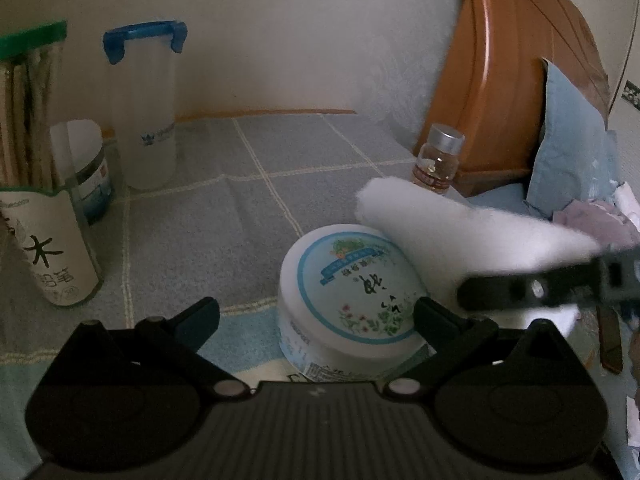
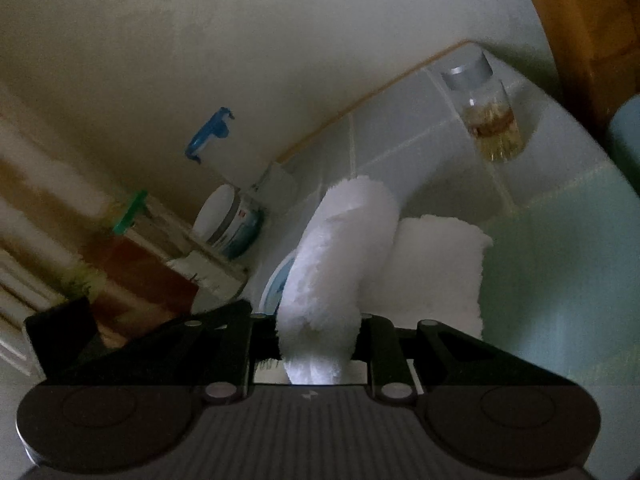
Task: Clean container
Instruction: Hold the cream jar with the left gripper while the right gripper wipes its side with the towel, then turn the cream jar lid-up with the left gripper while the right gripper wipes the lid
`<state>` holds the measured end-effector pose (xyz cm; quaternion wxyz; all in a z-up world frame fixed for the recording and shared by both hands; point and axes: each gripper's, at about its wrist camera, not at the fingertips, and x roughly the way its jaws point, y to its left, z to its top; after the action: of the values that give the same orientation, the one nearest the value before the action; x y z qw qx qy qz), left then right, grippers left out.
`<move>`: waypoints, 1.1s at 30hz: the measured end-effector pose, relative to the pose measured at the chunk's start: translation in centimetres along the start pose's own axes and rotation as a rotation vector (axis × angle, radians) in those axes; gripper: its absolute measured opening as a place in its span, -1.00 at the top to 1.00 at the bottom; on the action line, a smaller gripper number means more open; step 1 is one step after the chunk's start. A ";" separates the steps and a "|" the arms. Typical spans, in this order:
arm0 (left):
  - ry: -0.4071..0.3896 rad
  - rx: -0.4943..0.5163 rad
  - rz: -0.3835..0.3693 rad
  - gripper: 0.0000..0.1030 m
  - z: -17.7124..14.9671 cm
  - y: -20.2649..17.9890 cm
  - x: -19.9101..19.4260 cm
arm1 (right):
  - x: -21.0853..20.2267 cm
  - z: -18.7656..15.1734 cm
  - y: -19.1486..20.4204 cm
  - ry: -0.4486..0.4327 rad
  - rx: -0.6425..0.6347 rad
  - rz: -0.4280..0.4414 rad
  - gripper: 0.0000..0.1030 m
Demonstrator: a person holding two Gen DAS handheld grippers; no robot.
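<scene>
A round white container with a blue-ringed, flower-printed lid lies on the grey checked cloth. My left gripper is open around it. Its right finger is at the container's side and its left finger stands well apart. My right gripper comes in from the right, shut on a fluffy white cloth that lies over the container's upper right edge. In the right wrist view the cloth bulges out of the right gripper and hides most of the container.
At the left stand a tall clear tub with a blue lid, a green-lidded jar of sticks and a small white-capped jar. A silver-capped glass bottle stands behind the cloth. A wooden headboard and a blue pillow are at the right.
</scene>
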<state>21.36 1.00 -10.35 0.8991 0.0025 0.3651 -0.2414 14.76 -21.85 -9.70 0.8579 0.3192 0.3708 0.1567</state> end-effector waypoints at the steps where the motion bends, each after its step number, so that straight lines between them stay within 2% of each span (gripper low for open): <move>1: -0.001 0.001 0.002 -1.00 0.0 -0.1 0.0 | 0.0 -0.4 0.1 0.005 0.003 0.004 0.56; 8: 0.002 -0.007 0.003 -1.00 0.1 0.1 0.0 | -1.6 -2.6 0.9 0.018 0.013 0.032 0.56; 12: 0.006 0.017 -0.022 -0.99 0.4 -0.4 -0.4 | -3.9 -2.6 1.3 -0.045 -0.008 0.020 0.56; 16: -0.035 0.067 -0.053 -0.99 0.7 -1.9 -0.8 | -6.3 -2.1 1.0 -0.117 -0.009 0.006 0.56; 21: -0.029 0.129 0.018 -0.99 0.8 -3.8 0.5 | -8.1 -1.8 0.4 -0.179 0.008 -0.007 0.55; 29: -0.024 0.144 0.135 -0.99 0.2 -5.3 2.5 | -8.5 -2.0 -0.4 -0.192 0.023 -0.003 0.55; 33: -0.035 0.125 0.138 -0.96 0.2 -5.1 2.6 | -8.5 -1.9 -0.8 -0.197 0.030 -0.001 0.56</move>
<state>20.86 -4.68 -11.09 0.9179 0.0796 0.3326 -0.2014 7.63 -25.89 -6.71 0.8855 0.3456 0.2870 0.1186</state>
